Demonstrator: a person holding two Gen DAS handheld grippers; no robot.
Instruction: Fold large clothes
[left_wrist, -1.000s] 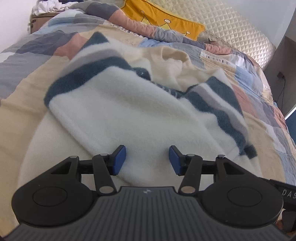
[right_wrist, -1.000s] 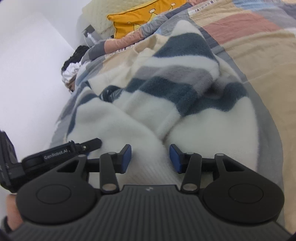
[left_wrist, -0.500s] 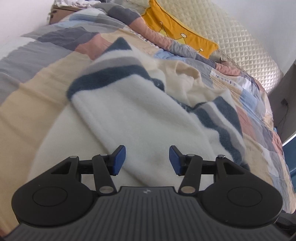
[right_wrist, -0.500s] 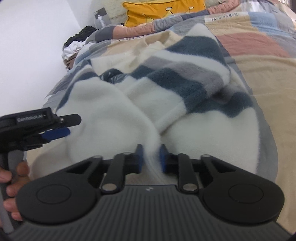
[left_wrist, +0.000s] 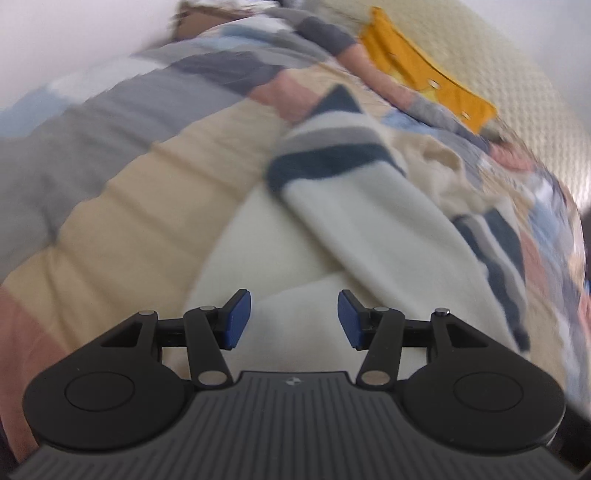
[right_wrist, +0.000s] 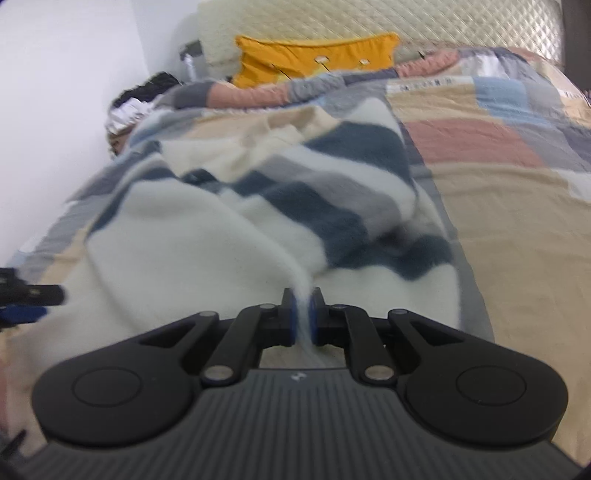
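A cream fleece garment (right_wrist: 192, 236) with navy and grey stripes lies rumpled on a patchwork bedspread (right_wrist: 509, 206). In the right wrist view my right gripper (right_wrist: 303, 317) is shut on a pinched fold of the cream fleece, which runs up between the blue pads. The left wrist view is blurred; my left gripper (left_wrist: 293, 319) stands open just above the cream fleece (left_wrist: 354, 236) near its lower left edge, with nothing gripped. The left gripper's tip (right_wrist: 26, 304) shows at the left edge of the right wrist view.
A yellow cushion (right_wrist: 314, 59) leans on a quilted headboard (right_wrist: 443, 22) at the bed's far end. A white wall (right_wrist: 55, 92) runs along the left side, with a pile of dark and white clothes (right_wrist: 136, 99) beside it. Bare bedspread (left_wrist: 129, 206) lies left of the garment.
My right gripper closed from open onto a fold of the fleece. My left gripper swept leftward over the garment and rolled, staying open.
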